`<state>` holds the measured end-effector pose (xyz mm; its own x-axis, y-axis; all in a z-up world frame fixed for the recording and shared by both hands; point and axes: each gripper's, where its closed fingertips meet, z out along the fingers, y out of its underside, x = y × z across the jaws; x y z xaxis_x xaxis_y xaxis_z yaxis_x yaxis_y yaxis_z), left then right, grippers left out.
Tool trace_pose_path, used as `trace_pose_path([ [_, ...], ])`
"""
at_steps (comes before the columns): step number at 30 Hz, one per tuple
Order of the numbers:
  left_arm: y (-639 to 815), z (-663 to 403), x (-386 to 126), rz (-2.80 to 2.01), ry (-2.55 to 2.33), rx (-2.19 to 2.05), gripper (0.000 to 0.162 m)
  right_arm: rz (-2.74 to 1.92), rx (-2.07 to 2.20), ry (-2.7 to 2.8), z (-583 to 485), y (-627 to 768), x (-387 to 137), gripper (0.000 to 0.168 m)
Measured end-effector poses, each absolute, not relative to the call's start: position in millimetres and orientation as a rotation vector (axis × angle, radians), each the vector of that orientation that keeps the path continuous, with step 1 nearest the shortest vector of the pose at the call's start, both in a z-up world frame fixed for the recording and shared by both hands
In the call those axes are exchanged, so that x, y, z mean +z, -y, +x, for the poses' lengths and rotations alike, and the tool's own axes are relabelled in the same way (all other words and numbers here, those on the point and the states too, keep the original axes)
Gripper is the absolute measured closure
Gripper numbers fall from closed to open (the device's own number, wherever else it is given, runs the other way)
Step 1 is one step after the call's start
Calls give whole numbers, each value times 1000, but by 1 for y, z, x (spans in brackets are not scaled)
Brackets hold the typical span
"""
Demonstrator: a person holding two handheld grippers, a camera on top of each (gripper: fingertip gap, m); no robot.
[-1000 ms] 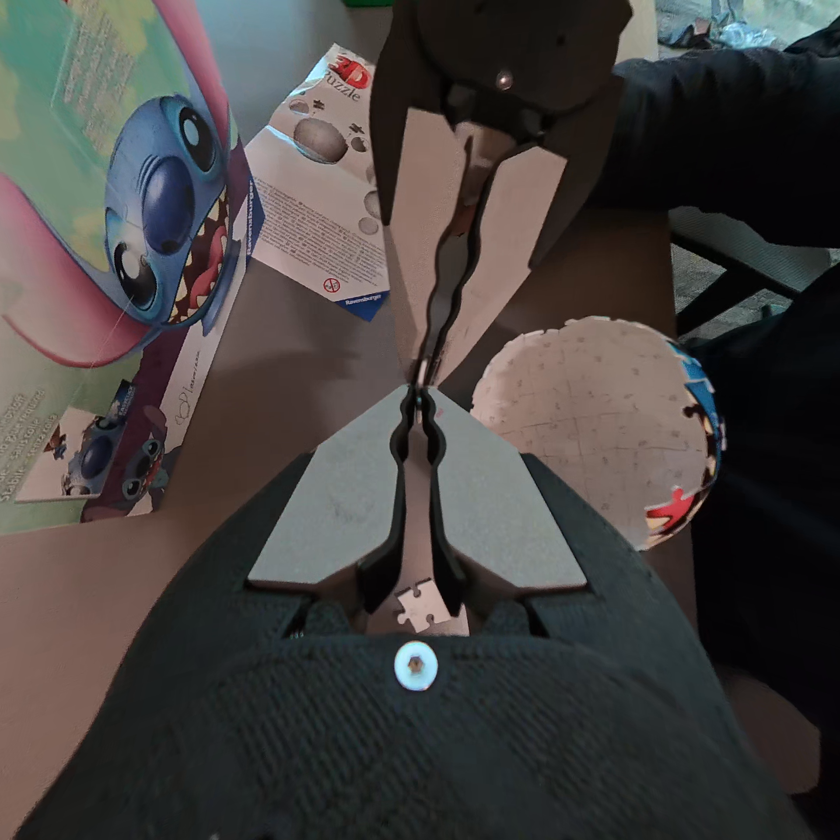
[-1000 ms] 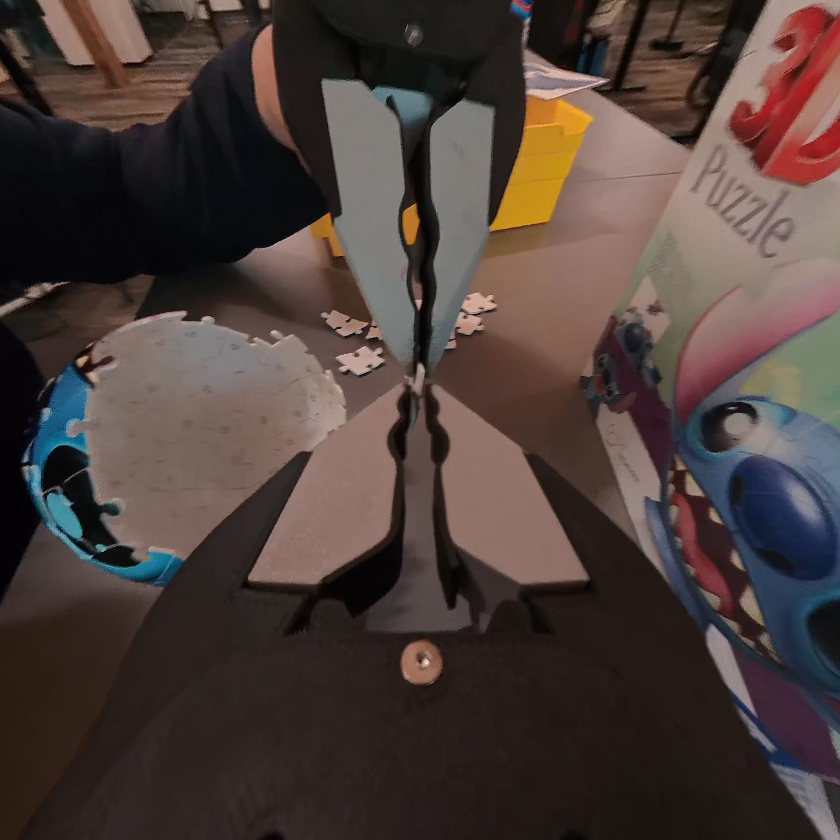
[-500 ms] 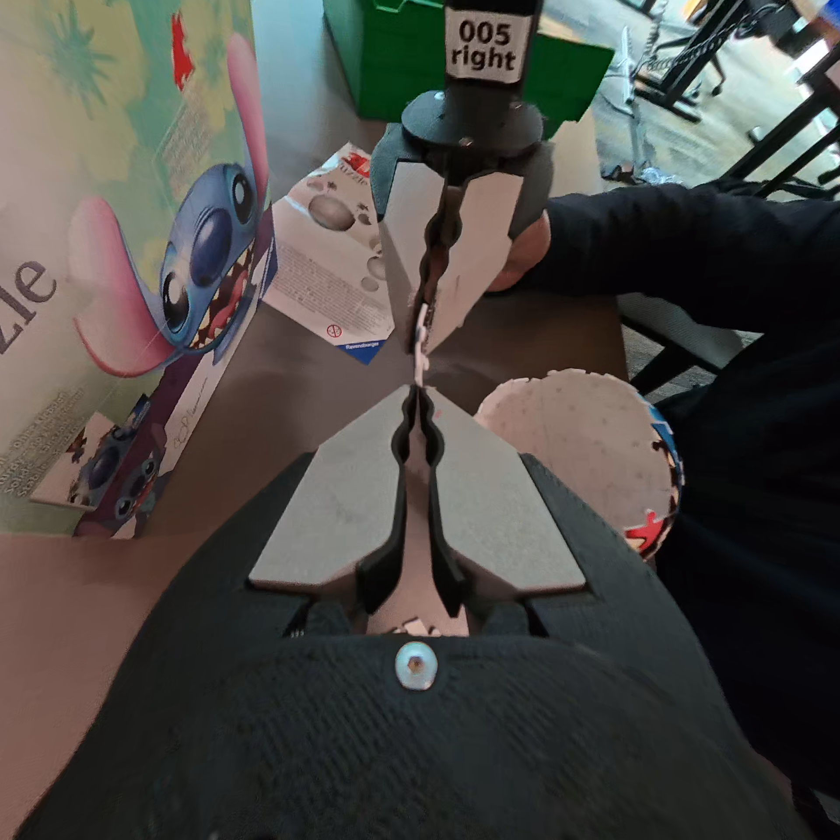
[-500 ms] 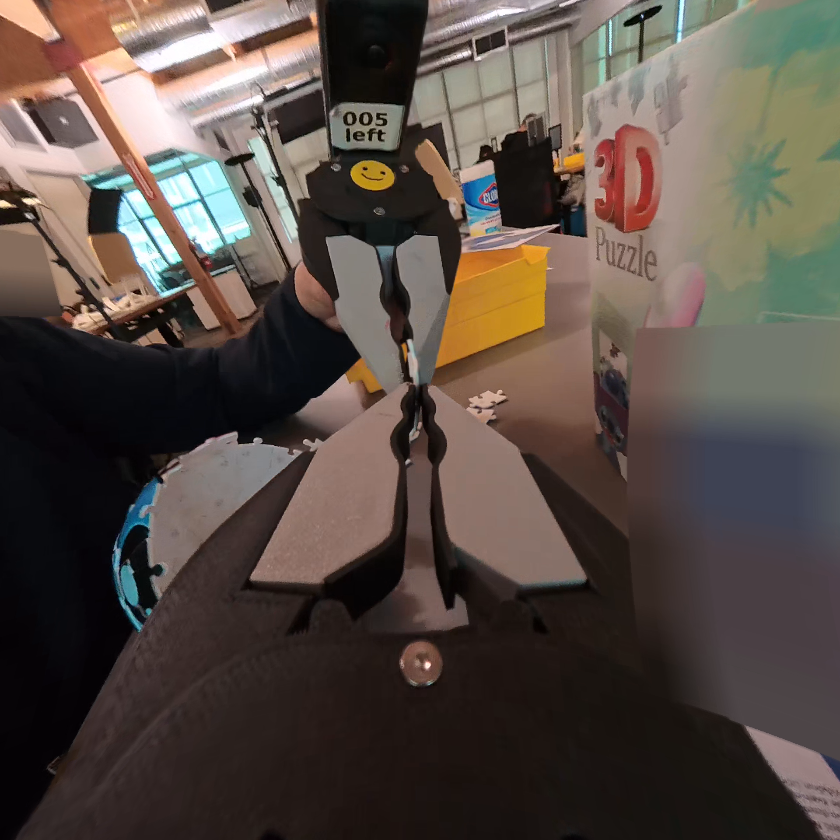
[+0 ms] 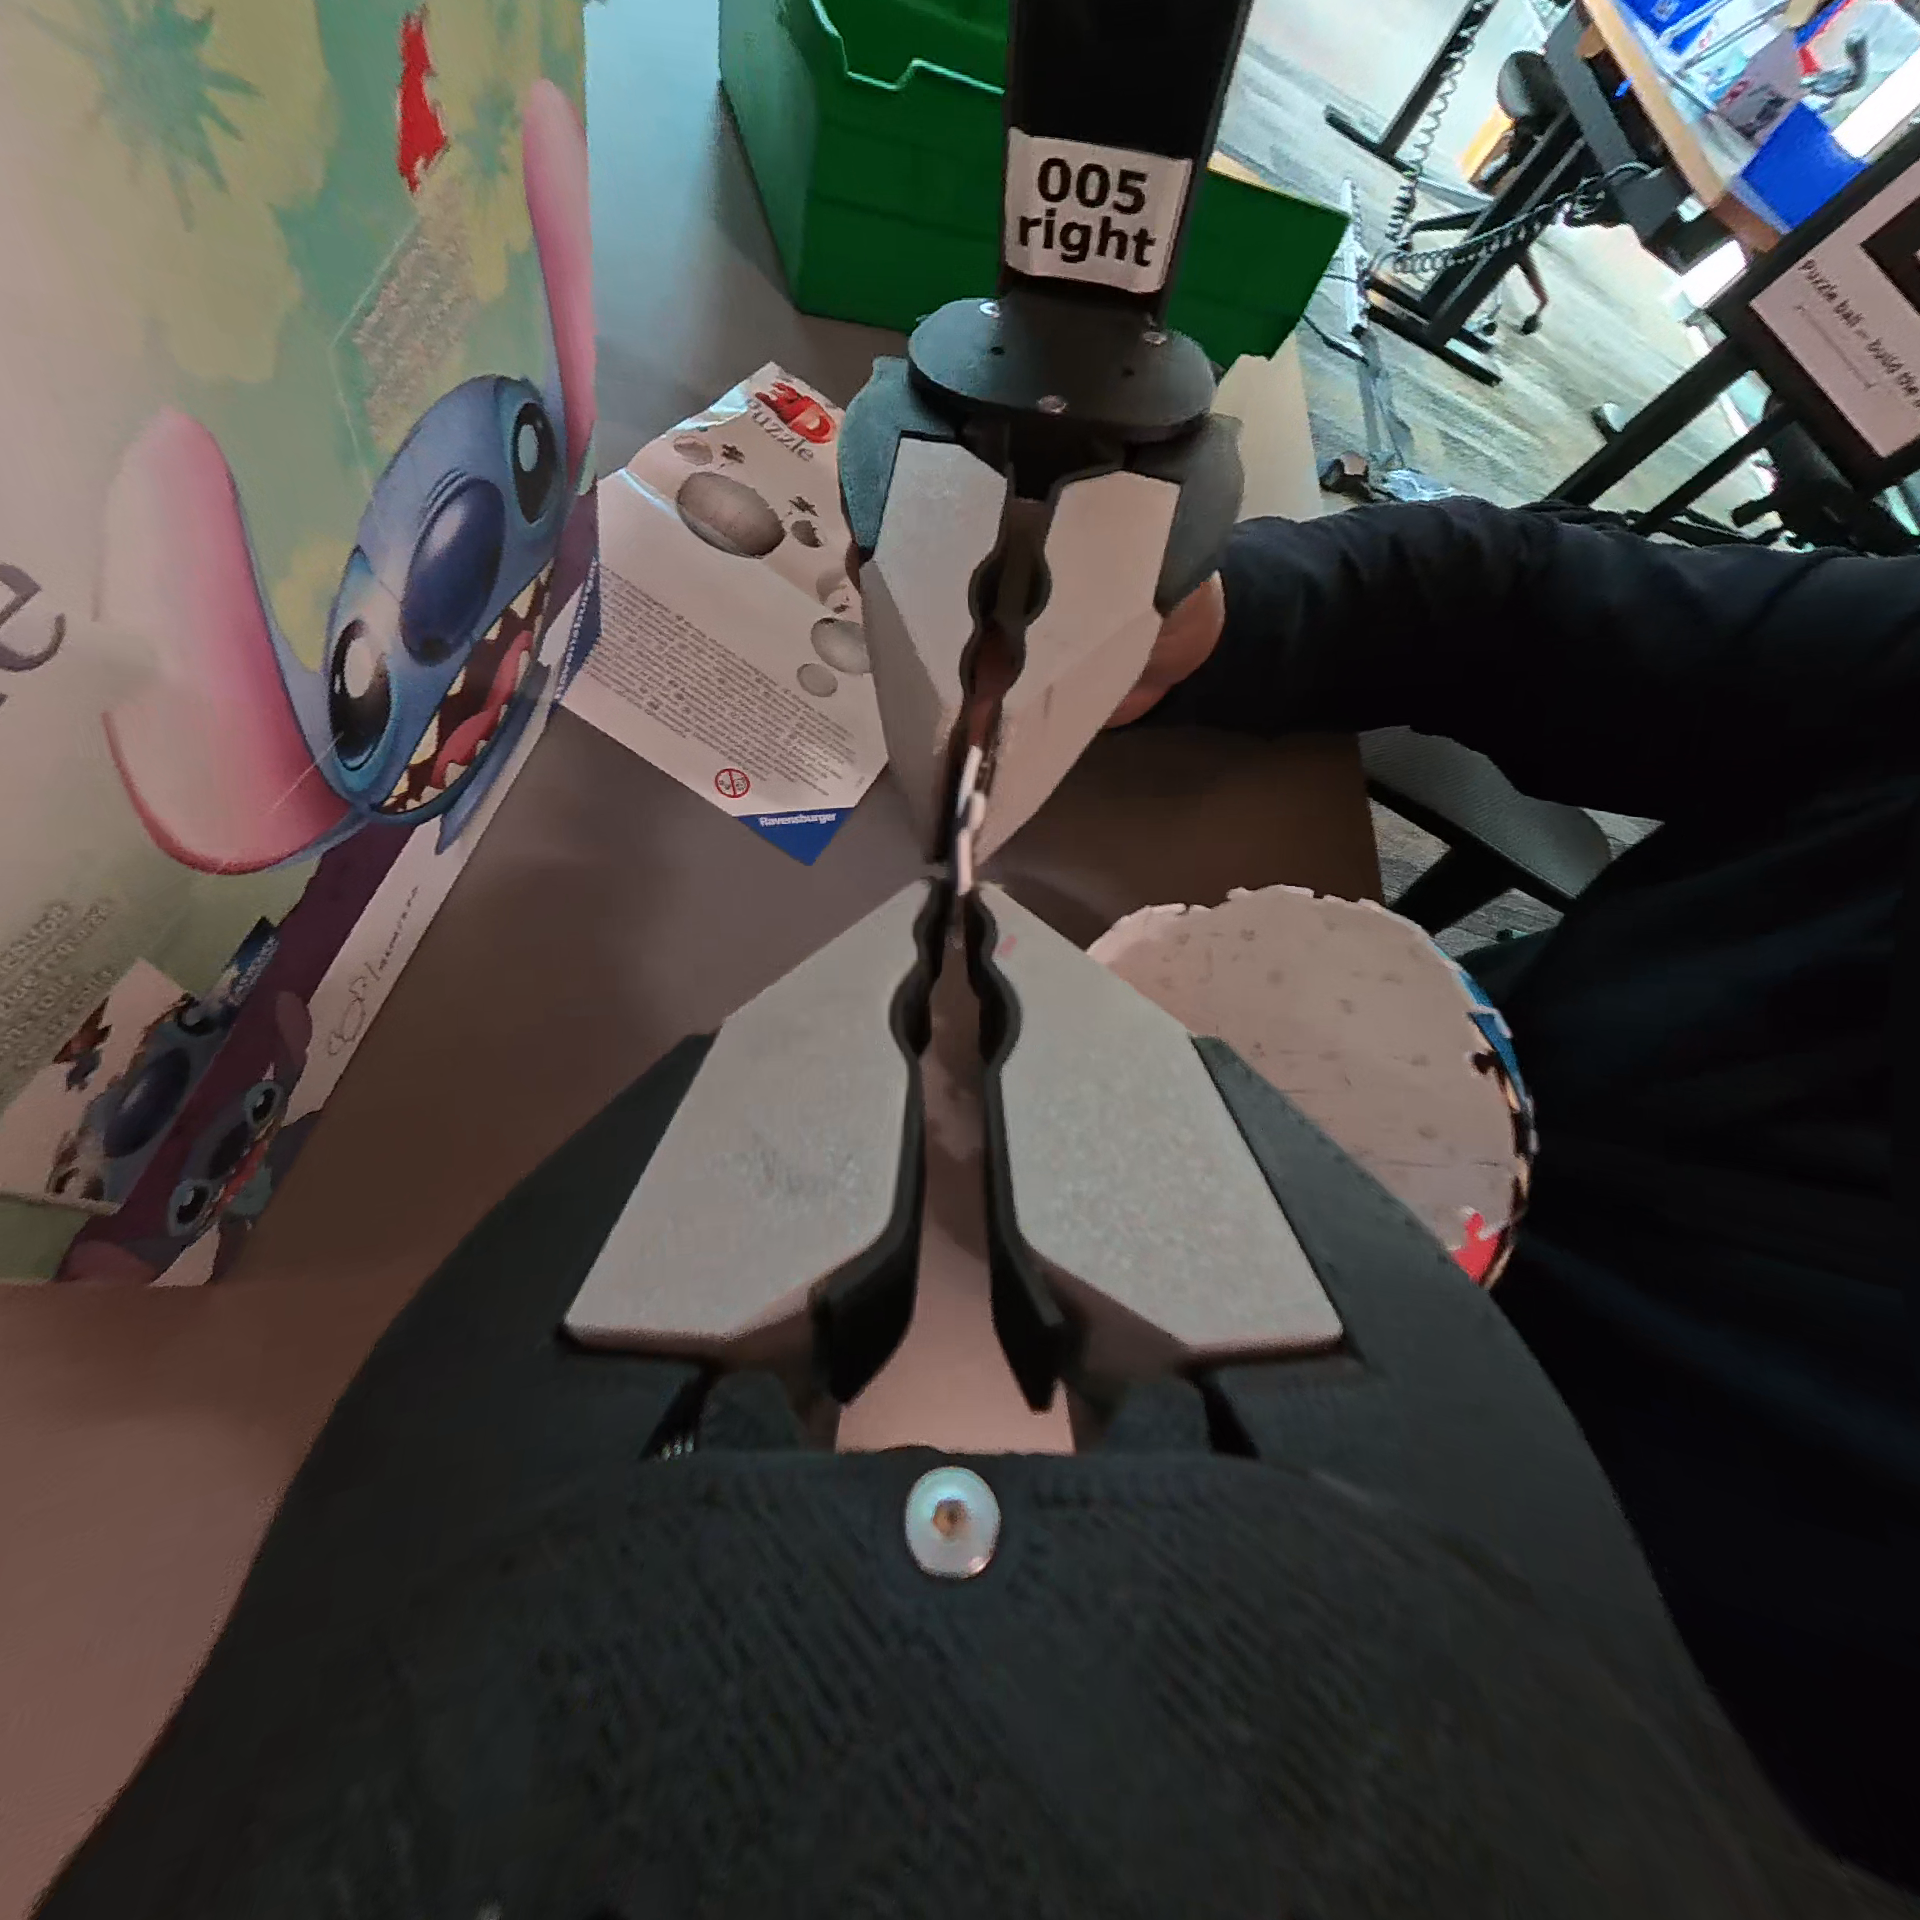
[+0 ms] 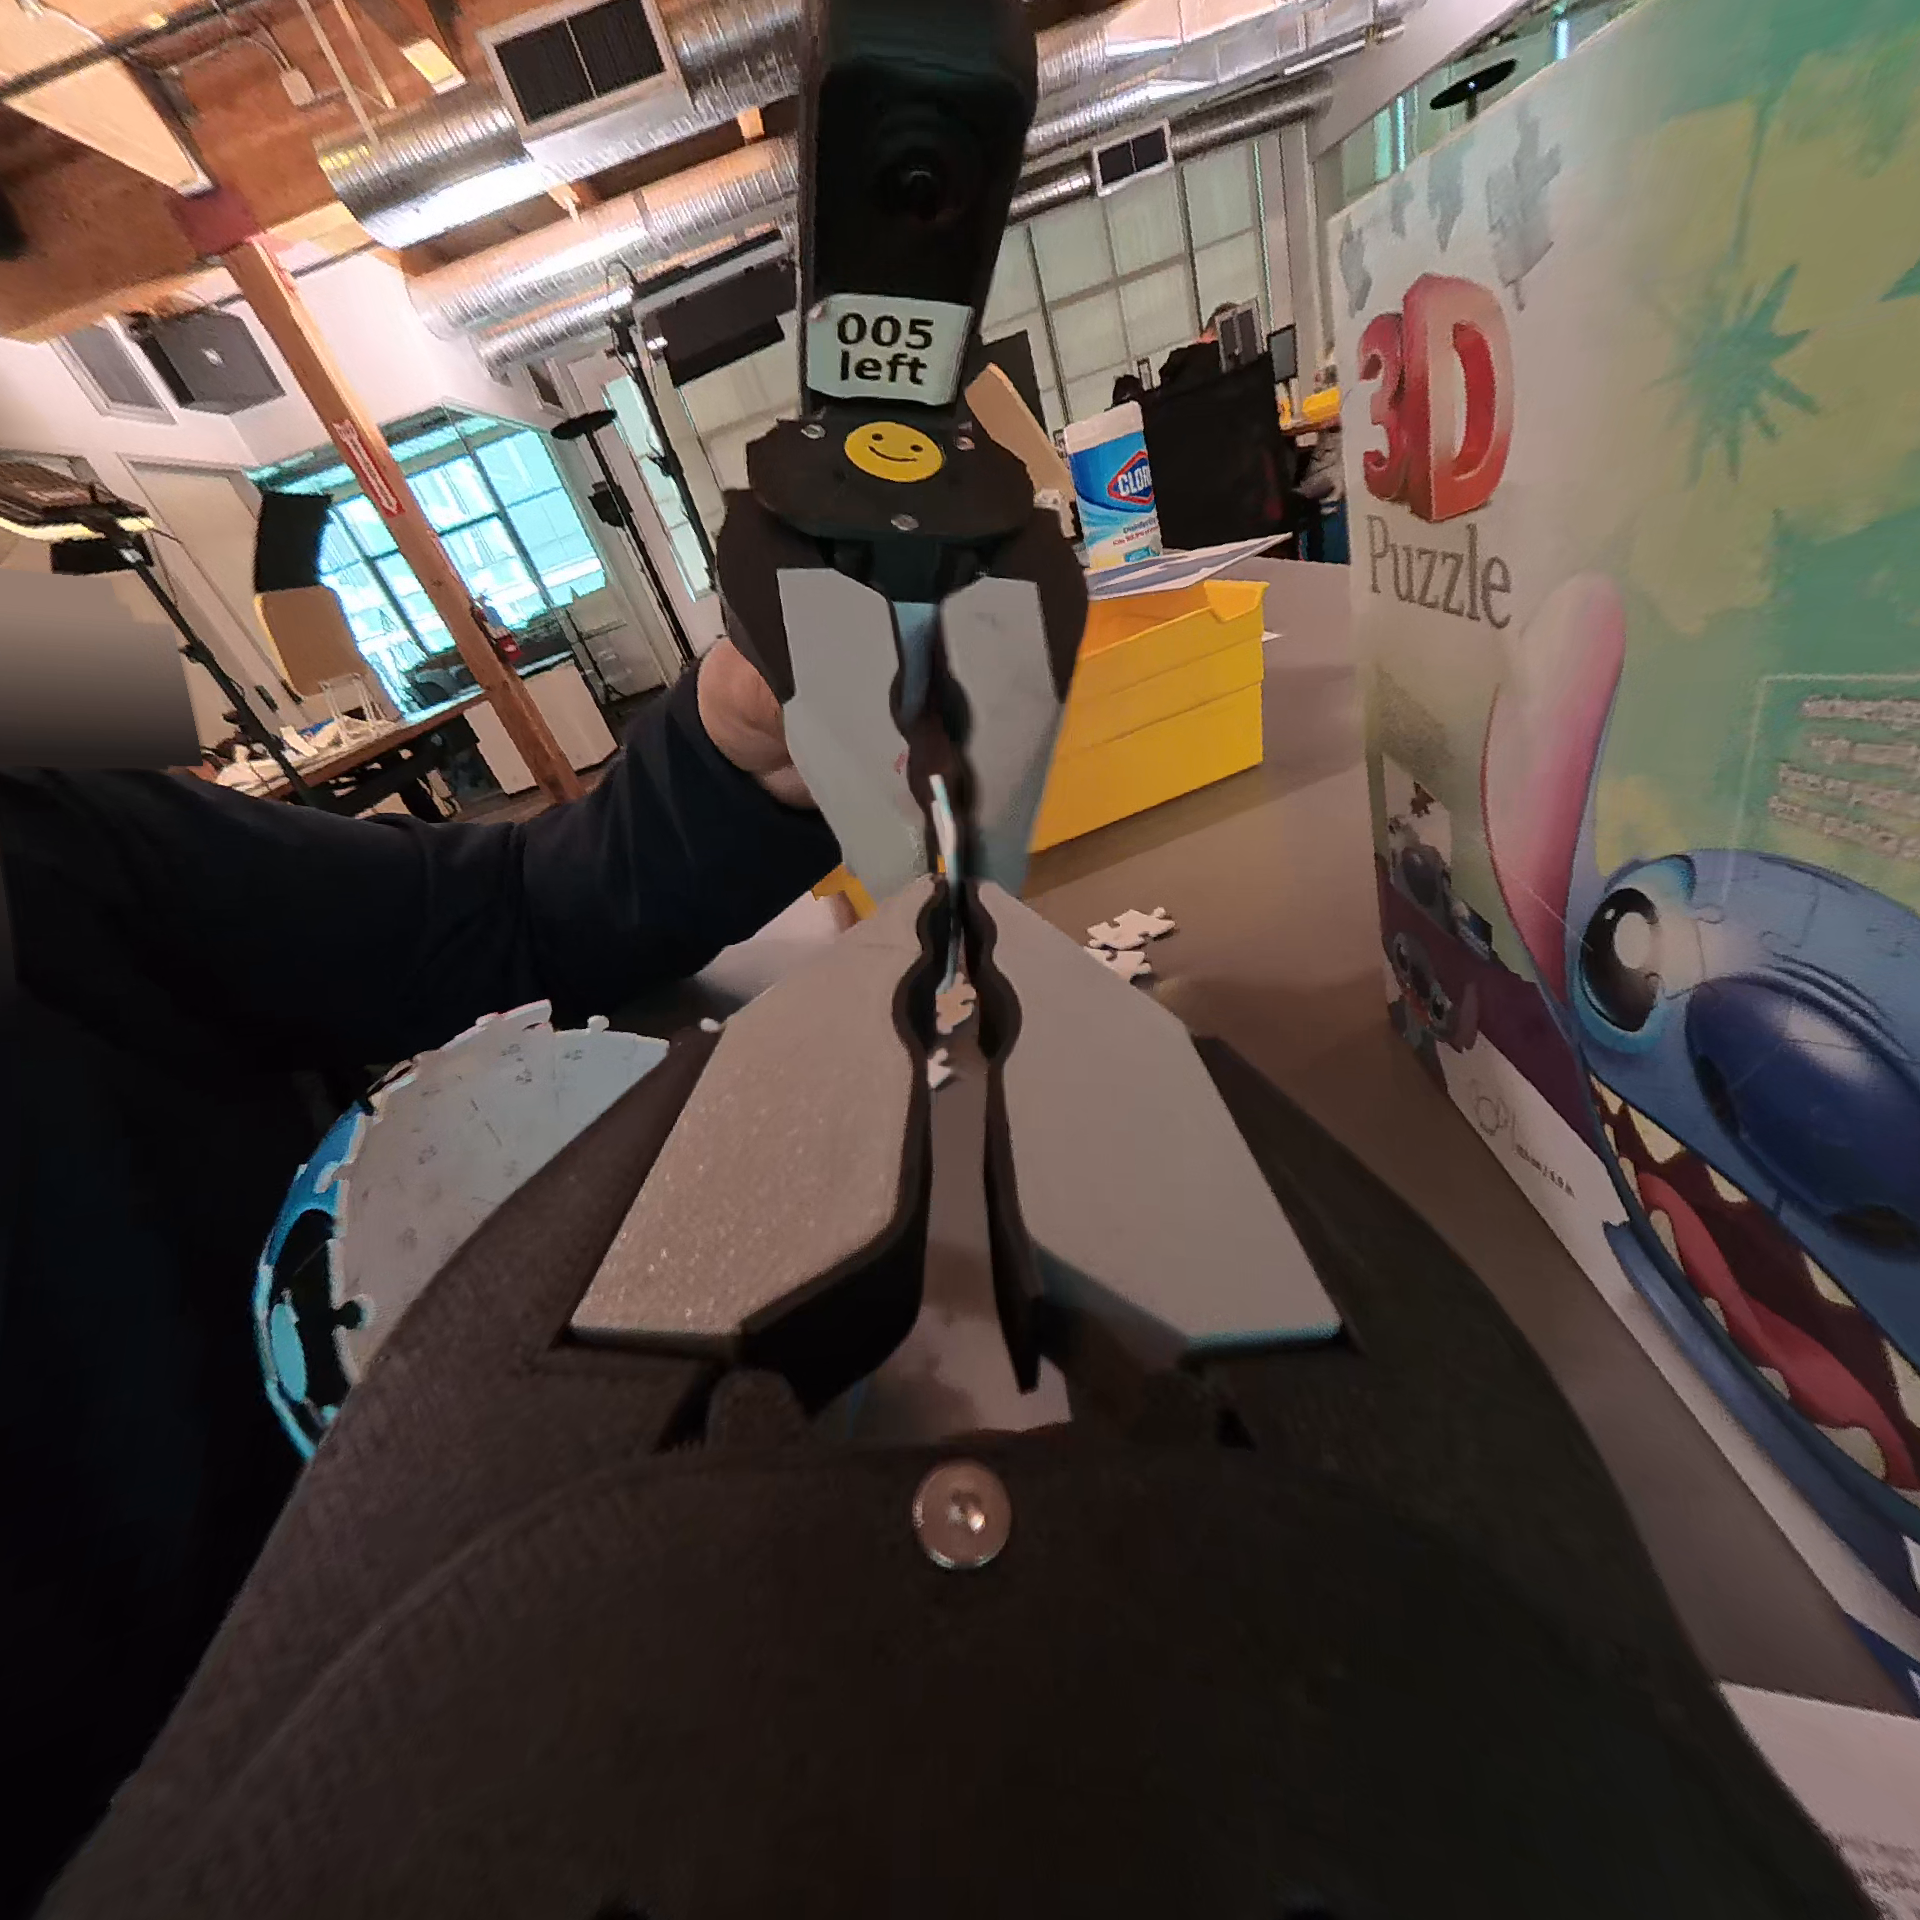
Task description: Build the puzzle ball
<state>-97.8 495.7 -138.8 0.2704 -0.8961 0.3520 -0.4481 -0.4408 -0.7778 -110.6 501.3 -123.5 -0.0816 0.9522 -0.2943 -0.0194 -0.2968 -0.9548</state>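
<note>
The two grippers meet tip to tip above the brown table. My right gripper (image 6: 951, 899) is shut on a small puzzle piece (image 6: 943, 831), seen edge-on. In the left wrist view this piece (image 5: 971, 800) sits between the right gripper's (image 5: 958, 857) fingers. My left gripper (image 5: 951, 896) is shut, its tips touching the piece's near end; I cannot tell whether it pinches it. The left gripper (image 6: 940, 873) faces me in the right wrist view. The half-built puzzle ball (image 5: 1320, 1049), white inside and blue outside, lies open side up on the table; it also shows in the right wrist view (image 6: 468, 1132).
The tall puzzle box (image 5: 260, 520) stands on one side of the table (image 6: 1662, 727). A folded instruction leaflet (image 5: 727, 644) and a green bin (image 5: 914, 156) lie beyond. Loose pieces (image 6: 1127, 930) and a yellow bin (image 6: 1153, 717) are behind the left gripper. Dark-sleeved arms (image 5: 1558, 644) hold the grippers. The tips of both grippers are at nearly the same place.
Both grippers have lifted and tilted up from the table while staying tip to tip with the piece between them. The other gripper now looks farther off in each view.
</note>
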Motion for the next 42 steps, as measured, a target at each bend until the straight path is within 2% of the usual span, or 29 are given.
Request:
trace_pose_path([
  [8,-494,-111,-148,-2083,-1275,-908,162,-1438,1369,1255,-111,-497,-146,168],
  [14,-490,-107,-153,-2093,-1309,-870,162,-1397,1327,1279,-108,-495,-137,163],
  [16,-488,-105,-154,-2094,-1315,-863,162,-1394,1314,1300,-107,-493,-136,168],
  [25,-478,-106,-174,-2158,-1427,-622,162,-1420,1022,1548,-109,-479,-159,166],
  [34,-472,-108,-178,-2172,-1464,-618,162,-1433,1003,1567,-111,-478,-166,163],
  [36,-473,-108,-179,-2170,-1468,-604,162,-1439,1014,1580,-111,-476,-167,168],
  [42,-468,-110,-181,-2198,-1489,-678,160,-1441,965,1621,-112,-472,-171,168],
])
